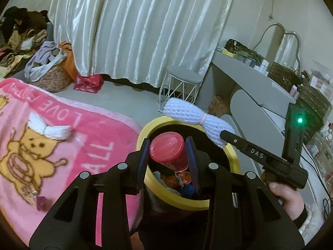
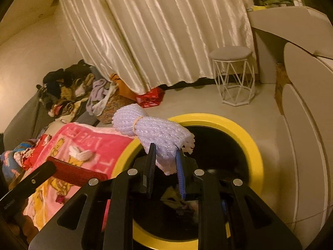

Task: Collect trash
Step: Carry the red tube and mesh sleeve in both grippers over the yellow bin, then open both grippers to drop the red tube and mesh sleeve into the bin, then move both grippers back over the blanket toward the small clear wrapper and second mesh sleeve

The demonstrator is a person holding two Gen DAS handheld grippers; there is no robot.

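Above the yellow-rimmed bin on the grey floor, beside the pink blanket, left gripper jaws pinch a red tube; right gripper jaws clamp a white foam bundle.

red cup: plastic, red lid facing the camera, tilting, being held over the bin mouth. foam bundle: pale foam net, bound by a rubber band, lying crosswise above the bin rim. bin: round, yellow rim, dark inside, standing beside the pink blanket, holding coloured wrappers.
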